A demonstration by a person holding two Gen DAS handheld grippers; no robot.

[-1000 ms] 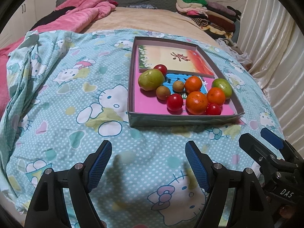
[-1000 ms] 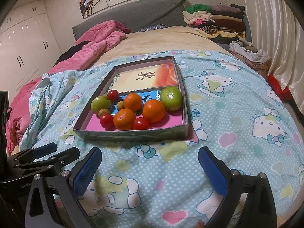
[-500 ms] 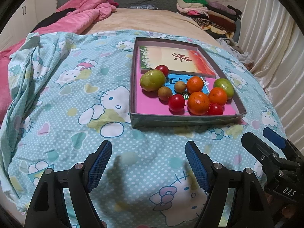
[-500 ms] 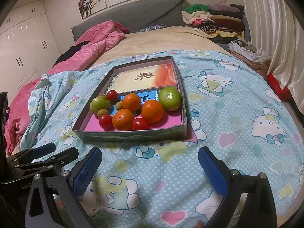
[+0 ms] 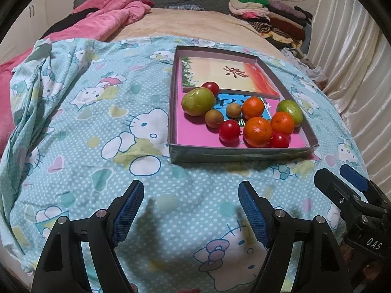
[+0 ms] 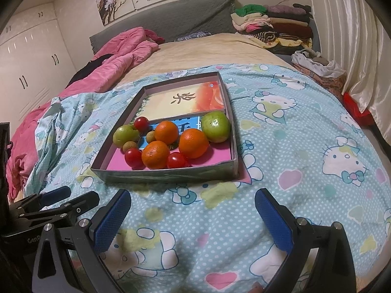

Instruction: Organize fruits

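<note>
Left wrist view: left gripper (image 5: 190,211) hovers over the bed, jaws spread wide, nothing between them, only the blue cartoon-cat quilt (image 5: 97,134) below. Shallow cardboard box (image 5: 239,155) sits on the quilt ahead of the jaws, slightly to their right, well apart from the tips. All fruit is inside it, bunched in the near half. Left to right from the jaws: big green fruit (image 5: 198,101), small red tomato (image 5: 210,88) just behind it, two small brown fruits (image 5: 214,118) (image 5: 233,110), red tomato (image 5: 229,131) near the front wall, three oranges (image 5: 257,131) (image 5: 253,107) (image 5: 282,123), another red tomato (image 5: 279,140) tucked against the front orange, second green fruit (image 5: 290,111) by the right wall. Far half of the box holds a printed card (image 5: 227,78). Right gripper shows at the lower right edge of this view, beside the left one.

Right wrist view: right gripper (image 6: 193,216) also has jaws wide apart and empty, over the quilt (image 6: 305,127). Box (image 6: 168,174) lies ahead and a bit left of these jaws, not touching. Left gripper's fingers (image 6: 83,201) poke in at the lower left, just beside the left jaw. Pink blanket (image 6: 117,61) and folded clothes pile (image 6: 273,28) lie far beyond the box.
</note>
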